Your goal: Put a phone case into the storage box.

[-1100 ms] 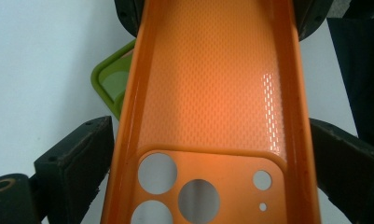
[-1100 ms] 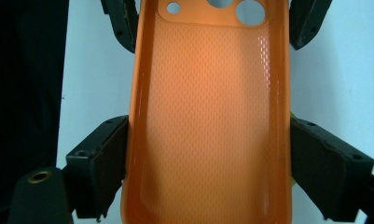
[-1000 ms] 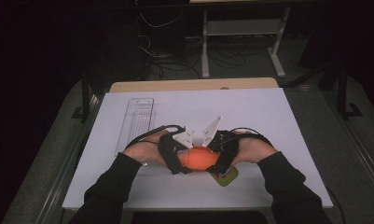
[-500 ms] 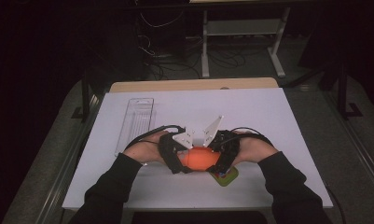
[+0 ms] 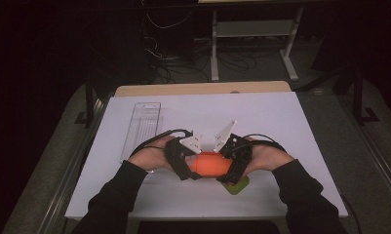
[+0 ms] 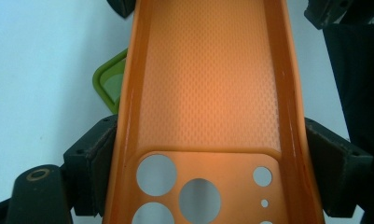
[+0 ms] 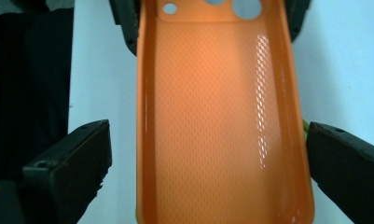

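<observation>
Compared with the earlier high views, almost nothing has changed; both hands sit at the same place near the 6 o'clock edge of the white table [image 5: 281,117], so I judge the handover of the orange phone case [image 5: 210,164] is paused, not finished. The left gripper [image 6: 208,172] pinches the case at its camera-hole end, its pads pressed on both side walls; the right gripper [image 7: 208,154] is spread, its jaws standing apart from the rounded end with white table visible in the gaps. The case hangs between them, hollow side up and empty; a green case [image 5: 236,186] lies under it at about 5 o'clock. The clear tray [image 5: 143,127], at 10 o'clock from the hands, seems empty.
</observation>
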{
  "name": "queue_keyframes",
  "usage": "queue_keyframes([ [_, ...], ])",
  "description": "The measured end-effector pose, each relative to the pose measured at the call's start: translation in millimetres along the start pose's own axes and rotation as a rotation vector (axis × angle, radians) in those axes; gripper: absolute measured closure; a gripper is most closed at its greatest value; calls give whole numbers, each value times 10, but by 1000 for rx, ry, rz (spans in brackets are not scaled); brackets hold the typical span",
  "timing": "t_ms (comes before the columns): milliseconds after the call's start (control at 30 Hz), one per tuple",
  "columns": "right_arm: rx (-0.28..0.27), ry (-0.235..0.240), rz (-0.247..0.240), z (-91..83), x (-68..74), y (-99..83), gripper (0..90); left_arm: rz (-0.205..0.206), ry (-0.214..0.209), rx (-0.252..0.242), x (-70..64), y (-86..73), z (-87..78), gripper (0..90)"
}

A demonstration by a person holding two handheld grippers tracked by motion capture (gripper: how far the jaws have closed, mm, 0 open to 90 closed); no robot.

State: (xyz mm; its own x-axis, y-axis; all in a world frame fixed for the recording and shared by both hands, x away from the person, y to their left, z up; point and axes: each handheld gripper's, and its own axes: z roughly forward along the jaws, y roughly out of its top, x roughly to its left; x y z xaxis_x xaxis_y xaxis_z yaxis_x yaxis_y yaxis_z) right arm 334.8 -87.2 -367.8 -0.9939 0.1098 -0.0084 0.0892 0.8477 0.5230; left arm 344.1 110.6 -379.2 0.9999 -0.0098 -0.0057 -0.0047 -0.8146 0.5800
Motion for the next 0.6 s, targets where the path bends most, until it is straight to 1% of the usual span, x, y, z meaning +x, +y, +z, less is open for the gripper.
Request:
queue_keyframes([
  [33,-1,-8,7,-9,-7,-11,0,-7,3,-2,1,-2,3,158],
  [200,-29,-40,51,-52,-45,-81,0,-37,33,21,18,-12,19,158],
  [233,-32,-51,61,-62,-54,-96,0,-55,32,16,18,-16,26,158],
  [333,-46,-71,95,-95,-77,-144,0,-79,49,19,28,-29,27,158],
  [400,-54,-82,120,-120,-91,-180,0,-100,66,16,38,-39,27,157],
  [433,-59,-89,137,-133,-97,-199,0,-109,81,12,40,-44,26,157],
  [500,-80,-109,147,-144,-121,-250,0,-134,102,8,47,-51,23,157],
  [567,-88,-114,182,-150,-135,-308,0,-169,127,6,47,-56,27,157],
  [600,-95,-118,197,-151,-142,-336,0,-175,135,14,47,-60,28,157],
])
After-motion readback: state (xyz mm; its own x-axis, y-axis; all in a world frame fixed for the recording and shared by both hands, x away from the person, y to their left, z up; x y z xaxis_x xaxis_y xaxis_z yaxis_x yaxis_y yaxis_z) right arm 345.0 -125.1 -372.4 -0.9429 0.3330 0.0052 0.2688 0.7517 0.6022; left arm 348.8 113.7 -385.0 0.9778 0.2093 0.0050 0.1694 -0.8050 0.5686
